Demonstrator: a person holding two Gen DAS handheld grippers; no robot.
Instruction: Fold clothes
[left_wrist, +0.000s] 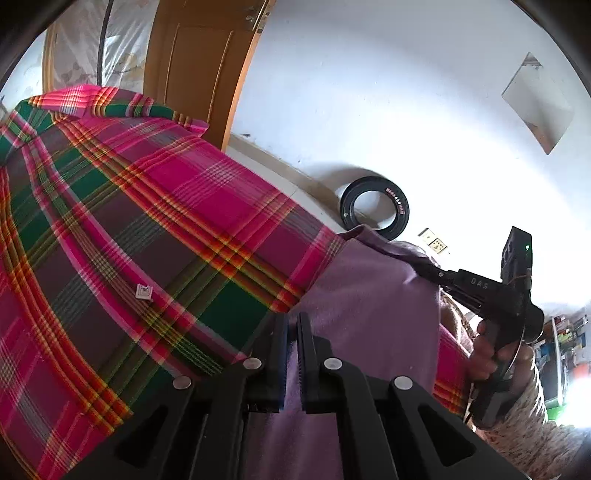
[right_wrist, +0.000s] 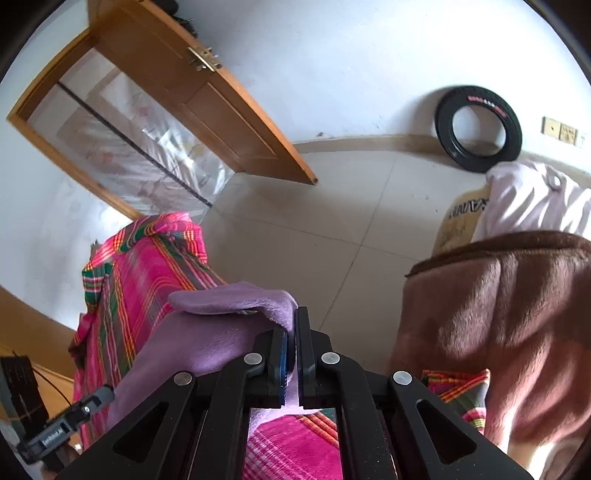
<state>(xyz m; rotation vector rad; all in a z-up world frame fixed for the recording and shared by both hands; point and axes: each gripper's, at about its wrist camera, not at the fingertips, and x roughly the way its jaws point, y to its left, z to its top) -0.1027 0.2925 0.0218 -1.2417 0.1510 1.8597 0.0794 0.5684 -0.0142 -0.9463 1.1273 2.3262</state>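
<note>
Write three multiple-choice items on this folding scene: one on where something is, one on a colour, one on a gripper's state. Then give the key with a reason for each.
1. Where does the black tyre stand?
A. On the bed
B. On the floor, leaning against the white wall
C. Hanging on the door

2. What colour is the cloth held between the two grippers?
A. Purple
B. Yellow
C. Black

3. What is the state of the right gripper?
A. Wide open and holding nothing
B. Shut on the cloth
C. Out of view

Key:
1 B, the tyre rests at the foot of the wall beside the wooden door.
2 A, the cloth is purple, lying against the pink and green plaid sheet.
3 B, its jaws are close together with a cloth edge pinched between them; the left gripper grips the same cloth.
</note>
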